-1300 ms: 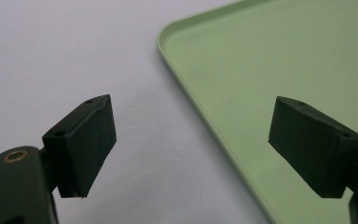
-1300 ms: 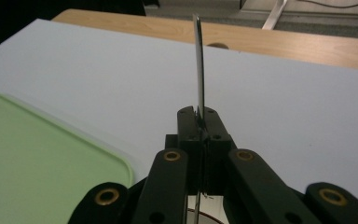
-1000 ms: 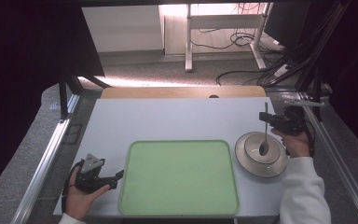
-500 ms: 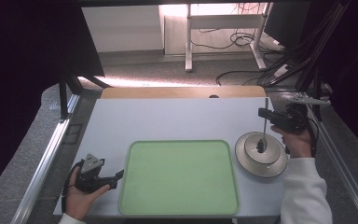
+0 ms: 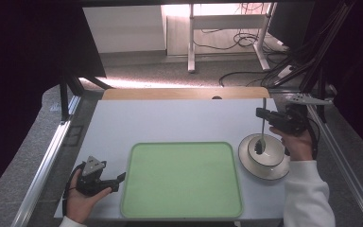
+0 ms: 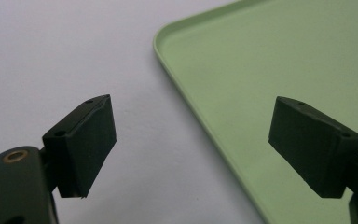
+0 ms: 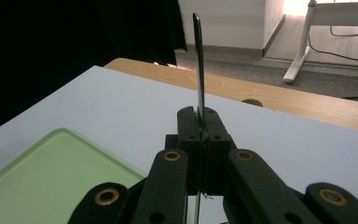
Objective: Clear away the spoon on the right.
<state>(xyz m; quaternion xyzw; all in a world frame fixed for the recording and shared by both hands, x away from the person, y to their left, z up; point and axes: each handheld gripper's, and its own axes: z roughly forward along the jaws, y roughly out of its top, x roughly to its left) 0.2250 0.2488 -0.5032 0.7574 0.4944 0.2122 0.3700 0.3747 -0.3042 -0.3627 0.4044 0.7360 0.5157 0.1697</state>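
Observation:
A light green tray (image 5: 182, 179) lies in the middle of the white table. To its right stands a round white bowl (image 5: 246, 161) with a dark rim. My right gripper (image 5: 261, 113) hovers over the bowl's far edge, shut on the handle of a metal spoon (image 5: 263, 127) that hangs nearly upright with its scoop end inside the bowl. In the right gripper view the spoon handle (image 7: 198, 60) sticks up from the closed right gripper (image 7: 200, 126). My left gripper (image 5: 119, 178) rests at the tray's left edge, open and holding nothing. The left gripper (image 6: 191, 140) straddles the tray's rim (image 6: 186, 88).
A wooden strip (image 5: 184, 93) runs along the table's far edge. Metal frame rails (image 5: 47, 161) flank the table on both sides. Beyond it are the floor, desk legs (image 5: 191, 42) and cables. The far half of the table (image 5: 170, 118) is bare white.
My right gripper has shifted slightly left with the spoon, which still hangs into the bowl. The left gripper has stayed put.

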